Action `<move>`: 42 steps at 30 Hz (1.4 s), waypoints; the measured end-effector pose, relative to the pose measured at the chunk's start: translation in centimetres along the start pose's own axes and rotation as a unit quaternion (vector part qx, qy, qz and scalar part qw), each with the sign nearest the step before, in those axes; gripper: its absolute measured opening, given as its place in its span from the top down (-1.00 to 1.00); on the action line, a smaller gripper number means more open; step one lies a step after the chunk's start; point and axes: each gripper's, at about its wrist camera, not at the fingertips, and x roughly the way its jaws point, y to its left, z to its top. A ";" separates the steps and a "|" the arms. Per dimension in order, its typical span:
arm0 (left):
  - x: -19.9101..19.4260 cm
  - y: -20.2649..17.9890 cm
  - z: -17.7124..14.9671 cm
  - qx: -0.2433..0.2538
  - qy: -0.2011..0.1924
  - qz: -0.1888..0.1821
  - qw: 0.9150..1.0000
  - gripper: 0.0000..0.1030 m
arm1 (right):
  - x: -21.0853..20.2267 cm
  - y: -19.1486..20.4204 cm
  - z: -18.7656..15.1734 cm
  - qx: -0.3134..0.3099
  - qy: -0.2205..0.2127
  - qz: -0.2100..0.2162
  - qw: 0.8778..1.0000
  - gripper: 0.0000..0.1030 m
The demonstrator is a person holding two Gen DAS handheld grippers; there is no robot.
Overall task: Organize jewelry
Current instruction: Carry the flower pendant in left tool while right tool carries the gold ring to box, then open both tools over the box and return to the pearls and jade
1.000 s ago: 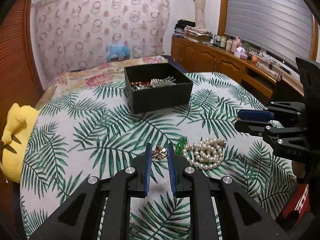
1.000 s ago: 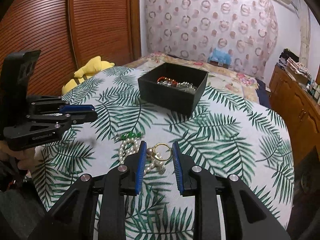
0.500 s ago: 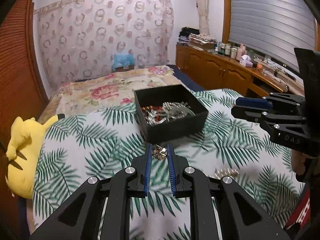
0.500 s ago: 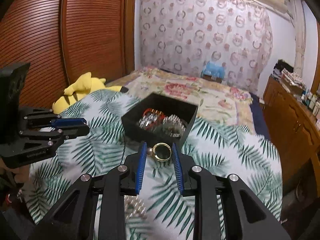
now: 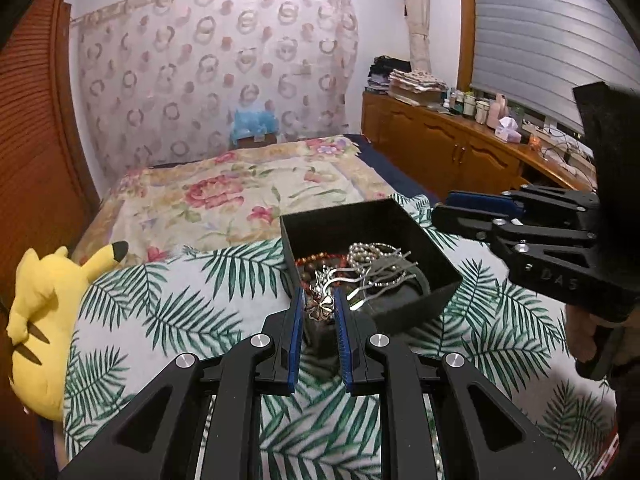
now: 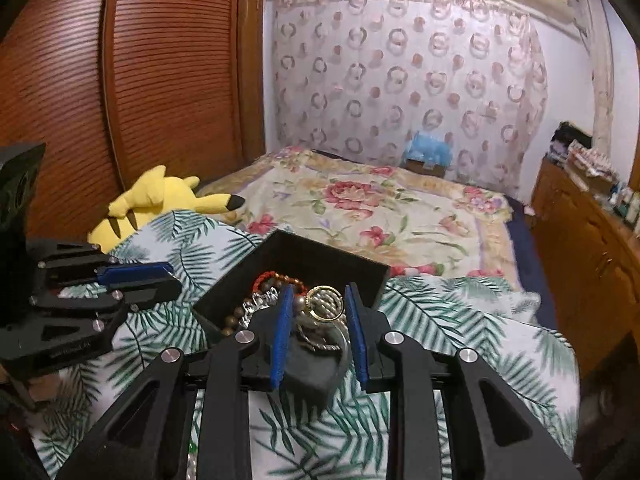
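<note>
1. Two tools each pinch one piece: left tool (image 5: pixel 317 307) grips a brooch (image 5: pixel 319 306), right tool (image 6: pixel 317 307) a ring (image 6: pixel 324 301).
2. Both hang over the box (image 5: pixel 416 301) on the bed; part the fingers slowly, low inside the rim.

tongs (image 5: pixel 318 308): black frames | blue ribbed pads (image 5: pixel 297 320) | silver screws (image 5: pixel 262 340)

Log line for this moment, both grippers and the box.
left gripper: shut on flower brooch, over black box | right gripper: shut on gold ring, over box | neither released | box already holds beads, chains
</note>
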 end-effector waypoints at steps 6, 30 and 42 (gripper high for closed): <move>1.3 -0.7 1.0 0.006 0.003 0.002 1.000 0.73 | 1.5 -1.1 0.4 0.017 0.006 0.013 1.000 0.13; 1.3 -2.1 -0.6 0.000 0.025 -0.016 1.000 -0.61 | -3.4 -1.8 -6.3 0.032 0.024 -0.031 0.999 0.01; -0.3 -1.9 -6.4 0.007 0.075 -0.039 0.996 -0.75 | -5.8 1.5 -10.9 0.009 0.068 0.010 0.998 0.01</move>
